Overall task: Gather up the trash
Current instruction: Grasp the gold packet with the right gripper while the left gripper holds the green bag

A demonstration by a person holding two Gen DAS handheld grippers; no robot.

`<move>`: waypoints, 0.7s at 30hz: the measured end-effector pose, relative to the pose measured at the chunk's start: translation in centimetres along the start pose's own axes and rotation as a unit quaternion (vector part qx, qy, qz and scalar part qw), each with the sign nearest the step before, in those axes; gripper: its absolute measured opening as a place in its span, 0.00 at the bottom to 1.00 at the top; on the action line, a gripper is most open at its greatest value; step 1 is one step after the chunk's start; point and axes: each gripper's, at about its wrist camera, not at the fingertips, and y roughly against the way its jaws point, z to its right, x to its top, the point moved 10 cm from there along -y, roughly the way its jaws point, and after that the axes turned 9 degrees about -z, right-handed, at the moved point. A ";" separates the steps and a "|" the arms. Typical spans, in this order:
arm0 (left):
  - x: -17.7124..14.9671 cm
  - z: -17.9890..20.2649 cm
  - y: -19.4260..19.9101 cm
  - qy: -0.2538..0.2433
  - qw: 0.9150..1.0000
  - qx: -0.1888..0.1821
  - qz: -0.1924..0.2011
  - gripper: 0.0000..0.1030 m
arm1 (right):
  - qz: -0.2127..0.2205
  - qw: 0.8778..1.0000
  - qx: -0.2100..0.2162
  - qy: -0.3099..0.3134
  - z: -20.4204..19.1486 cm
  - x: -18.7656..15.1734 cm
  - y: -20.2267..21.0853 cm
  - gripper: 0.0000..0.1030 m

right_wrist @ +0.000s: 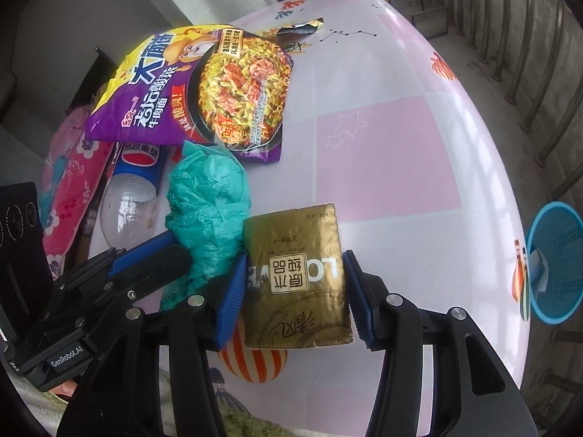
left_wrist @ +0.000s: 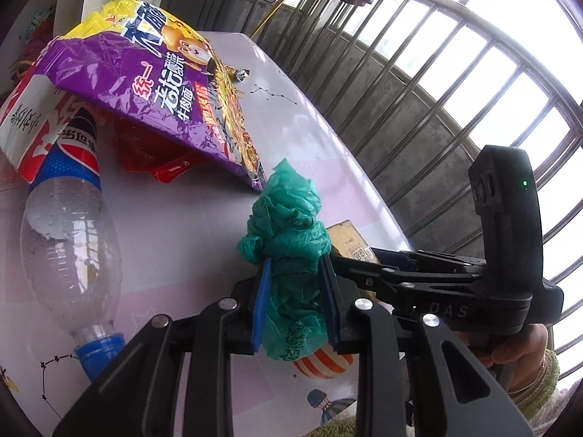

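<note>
My left tongs (left_wrist: 295, 291) grip a green bag (left_wrist: 288, 240), my right tongs (right_wrist: 291, 298) clamp a gold packet (right_wrist: 295, 276) marked "LO", beside a Pepsi bottle (left_wrist: 69, 233).

We read "GenRobot.AI" on the left gripper's body (right_wrist: 67, 358), "DAS" on the right gripper's body (left_wrist: 450, 311), and "LO" on the gold packet (right_wrist: 295, 276).

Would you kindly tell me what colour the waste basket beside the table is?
Blue, with a mesh wall; the waste basket shows only in the right wrist view.
</note>
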 end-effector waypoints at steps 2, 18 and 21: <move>-0.5 -0.2 0.4 0.001 1.000 -0.006 0.002 0.24 | 0.009 1.000 -0.006 -0.002 0.4 0.0 0.3 0.47; -0.9 -0.7 0.9 0.015 1.000 0.001 -0.005 0.54 | 0.059 0.997 -0.039 -0.039 3.7 0.9 2.2 0.62; -1.1 -1.5 0.1 0.025 0.999 0.017 -0.013 0.54 | 0.060 0.997 -0.032 -0.038 3.5 0.8 2.0 0.62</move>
